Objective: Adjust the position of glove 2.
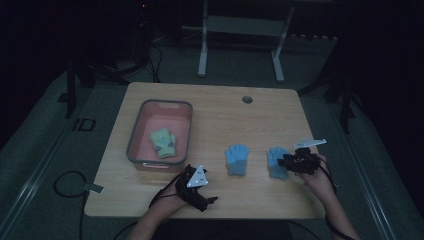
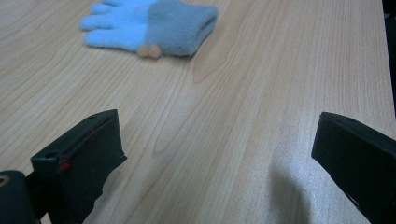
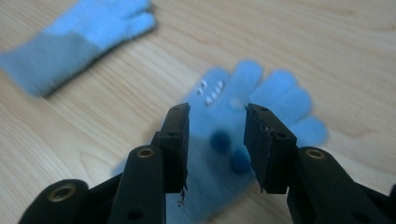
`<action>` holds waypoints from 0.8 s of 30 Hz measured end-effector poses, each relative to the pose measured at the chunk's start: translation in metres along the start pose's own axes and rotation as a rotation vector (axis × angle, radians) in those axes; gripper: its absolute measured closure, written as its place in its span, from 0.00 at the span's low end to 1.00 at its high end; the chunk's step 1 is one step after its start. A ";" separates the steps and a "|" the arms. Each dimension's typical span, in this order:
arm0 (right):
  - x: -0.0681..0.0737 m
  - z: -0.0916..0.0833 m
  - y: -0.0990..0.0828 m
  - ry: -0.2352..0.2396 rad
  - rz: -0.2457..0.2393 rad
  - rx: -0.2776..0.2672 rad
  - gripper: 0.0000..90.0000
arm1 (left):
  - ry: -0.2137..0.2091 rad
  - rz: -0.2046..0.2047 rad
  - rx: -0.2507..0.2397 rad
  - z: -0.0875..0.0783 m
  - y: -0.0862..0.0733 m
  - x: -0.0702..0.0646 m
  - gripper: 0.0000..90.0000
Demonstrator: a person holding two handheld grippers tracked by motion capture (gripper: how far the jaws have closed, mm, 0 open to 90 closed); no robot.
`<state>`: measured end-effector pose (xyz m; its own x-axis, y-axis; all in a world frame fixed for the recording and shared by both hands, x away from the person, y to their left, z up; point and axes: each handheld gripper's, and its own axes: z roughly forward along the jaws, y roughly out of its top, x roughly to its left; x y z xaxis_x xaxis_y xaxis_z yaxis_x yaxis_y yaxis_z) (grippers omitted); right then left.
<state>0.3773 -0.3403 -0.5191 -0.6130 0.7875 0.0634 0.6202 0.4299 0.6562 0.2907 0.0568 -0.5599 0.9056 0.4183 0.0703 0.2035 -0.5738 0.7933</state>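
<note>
Two light blue gloves with grey cuffs lie on the wooden table. The left blue glove [image 1: 236, 160] [image 2: 154, 28] [image 3: 79, 42] rests flat ahead of my left gripper [image 1: 202, 192] [image 2: 215, 154], whose jaws stand wide open over bare wood. The right blue glove [image 1: 276, 161] [image 3: 261, 93], with dark blue dots and small white marks, lies just under my right gripper [image 1: 286, 161] [image 3: 217, 140]. Its jaws are parted above the glove's palm and nothing is pinched between them.
A pink bin with a grey rim [image 1: 134, 135] stands at the table's left and holds a green glove [image 1: 163, 142]. A round cable hole [image 1: 247, 99] sits near the far edge. A white frame [image 1: 240, 30] stands on the floor beyond the table.
</note>
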 end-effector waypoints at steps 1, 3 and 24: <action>-0.001 0.000 -0.002 0.000 -0.003 0.007 0.67 | -0.001 0.003 0.003 0.000 0.000 0.000 0.02; -0.002 0.002 -0.004 0.015 -0.005 0.010 0.65 | 0.001 0.005 0.005 0.001 0.000 0.000 0.02; 0.000 0.012 -0.013 -0.058 -0.031 0.066 0.91 | 0.000 0.006 0.011 0.002 0.000 0.000 0.02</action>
<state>0.3757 -0.3406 -0.5369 -0.6042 0.7968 -0.0016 0.6330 0.4812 0.6064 0.2912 0.0554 -0.5607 0.9066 0.4153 0.0750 0.2024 -0.5839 0.7862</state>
